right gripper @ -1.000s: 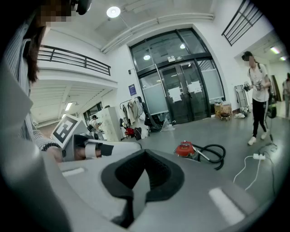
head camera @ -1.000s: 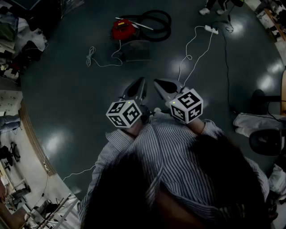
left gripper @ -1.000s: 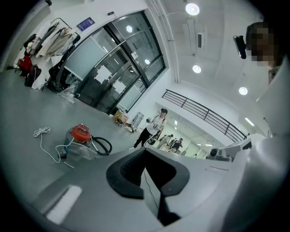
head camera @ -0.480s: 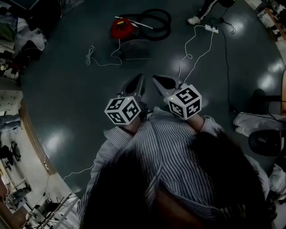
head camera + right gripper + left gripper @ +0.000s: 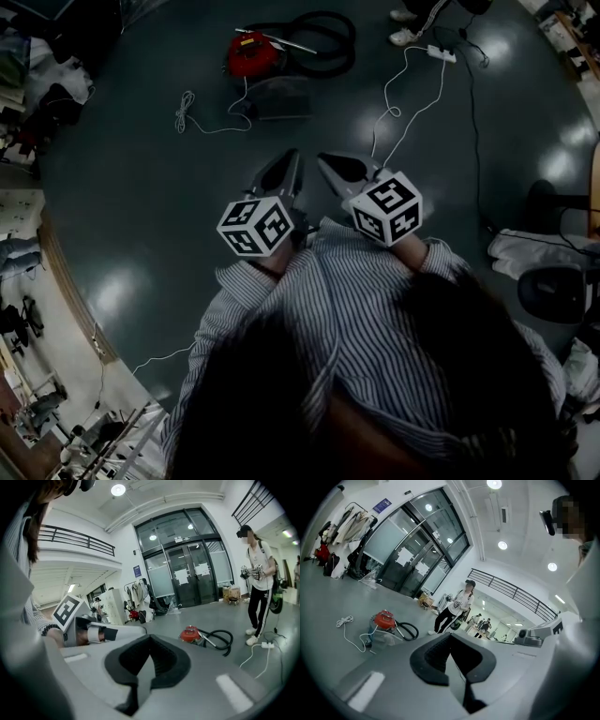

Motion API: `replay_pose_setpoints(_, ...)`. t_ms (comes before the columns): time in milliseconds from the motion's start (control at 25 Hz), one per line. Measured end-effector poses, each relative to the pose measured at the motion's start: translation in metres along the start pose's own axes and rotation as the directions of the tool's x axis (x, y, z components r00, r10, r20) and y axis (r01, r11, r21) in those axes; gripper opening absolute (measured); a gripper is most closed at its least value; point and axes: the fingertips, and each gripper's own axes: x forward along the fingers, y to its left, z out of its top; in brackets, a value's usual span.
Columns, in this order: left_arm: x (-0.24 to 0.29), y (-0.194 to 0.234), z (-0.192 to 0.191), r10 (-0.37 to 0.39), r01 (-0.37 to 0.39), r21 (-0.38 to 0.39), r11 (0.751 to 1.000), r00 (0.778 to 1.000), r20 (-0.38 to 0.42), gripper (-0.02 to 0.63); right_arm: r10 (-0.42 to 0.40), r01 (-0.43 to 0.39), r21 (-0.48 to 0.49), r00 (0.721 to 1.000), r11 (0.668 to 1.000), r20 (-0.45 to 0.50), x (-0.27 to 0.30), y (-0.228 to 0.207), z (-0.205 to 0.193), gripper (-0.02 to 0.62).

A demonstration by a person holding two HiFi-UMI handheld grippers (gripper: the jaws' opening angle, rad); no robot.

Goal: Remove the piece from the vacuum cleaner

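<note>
both grippers are held out in front of the chest, side by side, tips pointing to 12 o'clock. the left gripper [image 5: 290,161] has its jaws closed together with nothing between them; the right gripper [image 5: 324,161] is the same, closed and empty. the vacuum [image 5: 251,54] sits on the floor [image 5: 141,206] well apart from both, at about 11 o'clock from the tips in the head view. its red body is at the far end, and a greyish clear part [image 5: 281,98] lies just beside it on the near side. the black hose [image 5: 323,42] loops off toward 2 o'clock, and a white cord [image 5: 187,117] trails off at 9 o'clock. which piece is meant cannot be told from here. judgement: the approach is not yet made. the left gripper is slightly nearer and more in line with the red body. the long axis of body plus clear part runs roughly toward the person, so the near end comes within reach first.
</note>
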Motion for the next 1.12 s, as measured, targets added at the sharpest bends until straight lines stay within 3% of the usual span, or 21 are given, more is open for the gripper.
replay_pose_setpoints(320,0.017,-0.002,-0.002,-0.007,0.008,-0.044,0.999,1.0,0.019,0.002,0.046,-0.046,-0.007,0.999,0.999,0.017,0.002,-0.012,0.003,0.002)
replay_pose_setpoints(560,0.031,0.005,-0.017,0.008,-0.009,-0.086,0.996,1.0,-0.011,0.002,0.066,-0.065,0.023,0.997,0.998,-0.032,0.013,-0.025,-0.009,0.002)
replay_pose_setpoints(680,0.047,0.012,-0.011,-0.024,0.023,-0.088,0.996,1.0,-0.008,0.002,0.059,-0.058,0.027,0.997,0.998,-0.049,0.027,-0.038,-0.009,0.002)
replay_pose_setpoints(920,0.094,0.063,0.018,-0.033,0.031,-0.059,0.998,0.999,-0.029,0.002,0.024,-0.021,0.055,0.998,0.998,-0.055,0.088,-0.081,0.008,0.002)
replay_pose_setpoints(1120,0.142,0.122,0.077,-0.033,0.031,-0.064,0.997,0.999,-0.028,0.002,-0.01,0.013,0.047,0.998,0.999,-0.058,0.157,-0.124,0.051,0.002)
